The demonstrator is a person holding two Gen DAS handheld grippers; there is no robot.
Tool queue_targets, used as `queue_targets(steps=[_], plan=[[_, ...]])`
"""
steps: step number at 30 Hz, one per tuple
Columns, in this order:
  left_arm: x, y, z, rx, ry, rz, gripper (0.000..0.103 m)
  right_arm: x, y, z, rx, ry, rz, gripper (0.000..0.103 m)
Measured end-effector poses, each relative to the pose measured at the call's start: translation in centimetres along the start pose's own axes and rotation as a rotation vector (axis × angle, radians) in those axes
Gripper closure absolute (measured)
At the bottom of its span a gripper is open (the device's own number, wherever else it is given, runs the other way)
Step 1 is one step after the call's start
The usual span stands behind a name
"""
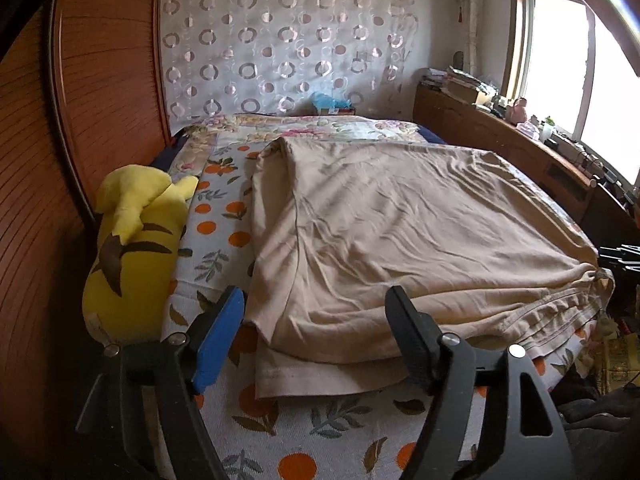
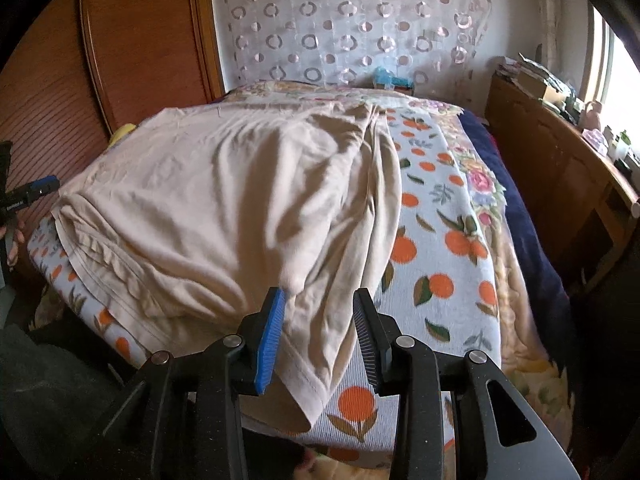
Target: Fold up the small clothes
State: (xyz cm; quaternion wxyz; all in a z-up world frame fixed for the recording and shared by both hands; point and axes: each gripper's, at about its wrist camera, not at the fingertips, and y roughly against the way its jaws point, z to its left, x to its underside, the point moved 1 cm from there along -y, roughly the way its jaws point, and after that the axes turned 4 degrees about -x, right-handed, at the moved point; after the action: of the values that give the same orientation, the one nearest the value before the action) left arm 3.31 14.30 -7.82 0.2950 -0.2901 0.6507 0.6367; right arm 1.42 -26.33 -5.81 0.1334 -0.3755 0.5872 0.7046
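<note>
Left claw (image 1: 314,326): fingers spread wide, nothing pinched; the near left corner of the beige garment (image 1: 400,232) lies between and below them. Right claw (image 2: 318,340): fingers parted, the garment's near right hem hanging between them, pads not pressing it. Beige garment: folded over, lying across the bed (image 1: 224,216) on an orange-print cover, hem layers stacked at the near edge. Yellow plush toy (image 1: 132,248): left of the garment, beside the wooden wardrobe (image 1: 80,80). Wooden sideboard (image 2: 560,168): right of the bed, cluttered.
</note>
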Motion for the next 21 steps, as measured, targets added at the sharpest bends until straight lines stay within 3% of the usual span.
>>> queue_targets(steps=[8, 18, 21], plan=[[1.0, -0.8, 0.2, -0.024, 0.016, 0.032, 0.029, 0.7, 0.1, -0.2, 0.019, 0.003, 0.013, 0.066], [1.7, -2.1, 0.8, -0.040, 0.035, 0.075, 0.029, -1.4, 0.6, 0.3, 0.078, 0.035, -0.073, 0.066], [1.8, -2.2, 0.8, -0.042, 0.032, 0.082, 0.029, -2.1, 0.0, 1.0, 0.068, 0.047, -0.083, 0.055]])
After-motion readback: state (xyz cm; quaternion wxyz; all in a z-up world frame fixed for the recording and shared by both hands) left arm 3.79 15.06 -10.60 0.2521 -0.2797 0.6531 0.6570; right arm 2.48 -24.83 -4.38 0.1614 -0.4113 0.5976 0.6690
